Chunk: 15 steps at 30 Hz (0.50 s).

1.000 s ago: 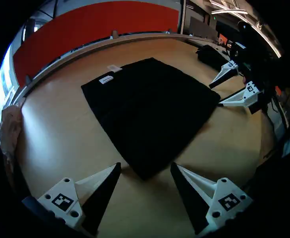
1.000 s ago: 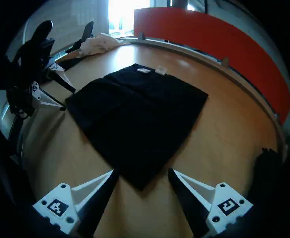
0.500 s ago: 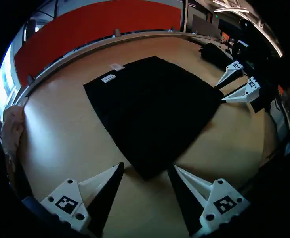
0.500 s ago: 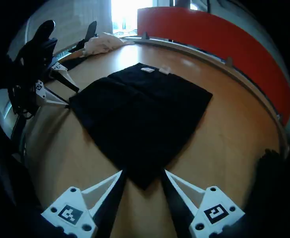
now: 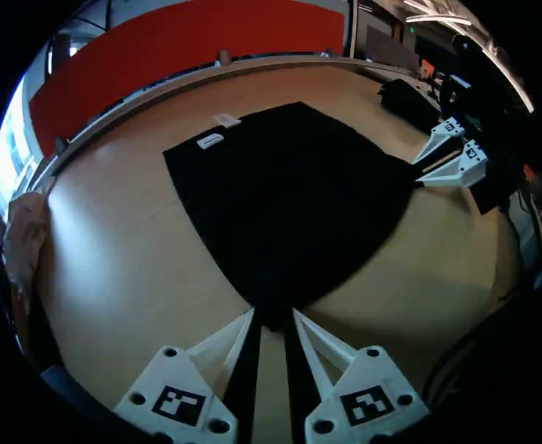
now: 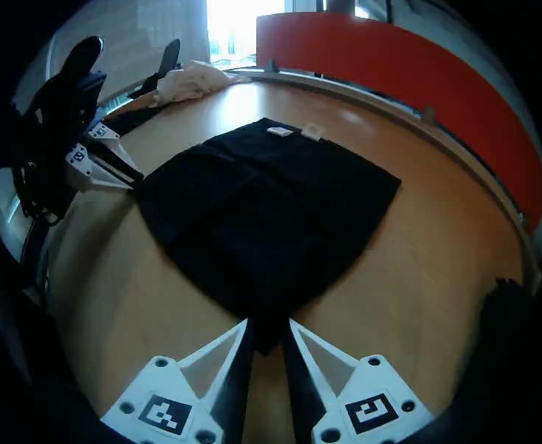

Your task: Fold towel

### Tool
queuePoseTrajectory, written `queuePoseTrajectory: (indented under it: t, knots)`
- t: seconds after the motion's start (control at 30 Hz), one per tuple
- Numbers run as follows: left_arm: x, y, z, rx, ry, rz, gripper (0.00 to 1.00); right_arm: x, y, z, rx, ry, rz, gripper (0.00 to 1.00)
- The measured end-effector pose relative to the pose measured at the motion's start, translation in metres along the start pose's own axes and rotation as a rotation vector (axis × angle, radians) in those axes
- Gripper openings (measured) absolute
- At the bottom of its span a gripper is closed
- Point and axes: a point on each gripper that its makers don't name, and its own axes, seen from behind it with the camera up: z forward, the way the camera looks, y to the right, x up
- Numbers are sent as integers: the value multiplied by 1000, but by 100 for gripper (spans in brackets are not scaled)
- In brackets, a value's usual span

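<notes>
A black cloth towel (image 5: 293,192) lies spread flat on the light wooden table (image 5: 123,244), one corner pointing at each camera. In the left gripper view, the left hand-held gripper (image 5: 273,317) is clenched on the near corner of the towel, its white fingers drawn close with the dark fabric pinched between them. Farther off, at the towel's right-hand corner, the right hand-held gripper (image 5: 421,164) has its fingers closed on the cloth edge.

In the right gripper view, the right hand-held gripper (image 6: 268,327) grips the near corner the same way, and the left hand-held gripper (image 6: 134,176) holds the corner at the left. Two small white labels (image 6: 295,132) sit at the towel's far edge. A red partition wall (image 5: 182,44) runs behind the table, and a pale crumpled cloth (image 6: 193,78) lies at the table's far end.
</notes>
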Motion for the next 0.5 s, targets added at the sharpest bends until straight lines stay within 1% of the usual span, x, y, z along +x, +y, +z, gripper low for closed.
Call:
queuePoseTrajectory:
  t: [0.03, 0.1, 0.2, 0.4, 0.5]
  knots:
    - [0, 0, 0, 1, -2, -8, 18, 0, 0, 0, 1, 0, 1, 25]
    - [0, 0, 0, 4, -5, -24, 15, 1, -1, 1, 2, -1, 2, 25]
    - [0, -1, 0, 4, -6, -36, 13, 2, -1, 1, 6, 1, 1, 25]
    - [2, 0, -2, -12, -11, -67, 11, 8, -1, -1, 4, 15, 3, 16]
    - [4, 2, -4, -16, -4, -82, 11, 11, 0, -4, -3, 21, -1, 16]
